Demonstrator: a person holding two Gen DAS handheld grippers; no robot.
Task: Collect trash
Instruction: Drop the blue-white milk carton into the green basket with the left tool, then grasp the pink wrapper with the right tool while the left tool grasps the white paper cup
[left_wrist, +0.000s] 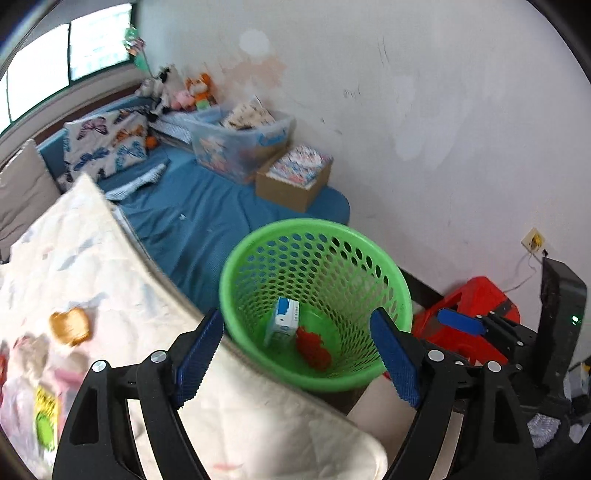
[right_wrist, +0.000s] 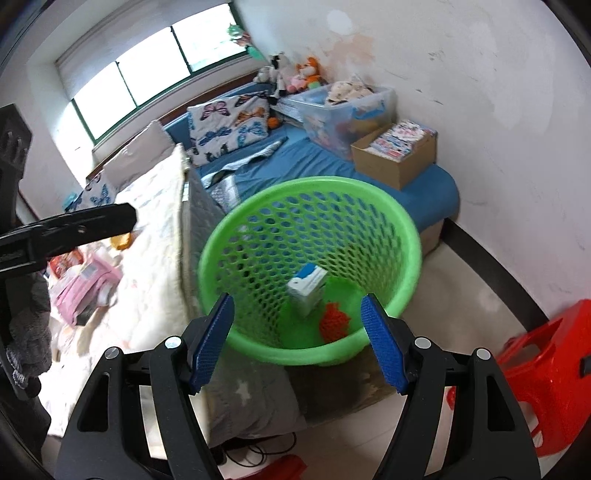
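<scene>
Trash already lies in the green perforated basket (left_wrist: 316, 306): a white and blue carton (left_wrist: 282, 321) stands tilted against the mesh at about 9 o'clock of the basket floor, and a crumpled red net (left_wrist: 313, 347) lies just beside it at about 5 o'clock of the carton. The basket stands on the floor against the edge of the bed (left_wrist: 207, 218), with a red plastic stool (right_wrist: 546, 373) at its 4 o'clock in the right wrist view.

The left gripper (left_wrist: 297, 356) points steeply down over the near rim of the basket, its blue pads (left_wrist: 199, 354) spread wide with nothing between them; one finger hangs over the white quilt (left_wrist: 110, 266), the other over the basket's rim. The right gripper (right_wrist: 299, 339) tilts down at a like angle from a little further round, its jaws parted at a middling width and empty, framing the basket's near wall.

On the quilt, at 9 o'clock of the basket, more litter remains: an orange wrapper (left_wrist: 70, 325), a pink packet (right_wrist: 86, 288) and a yellow-green packet (left_wrist: 46, 417), blurred.
</scene>
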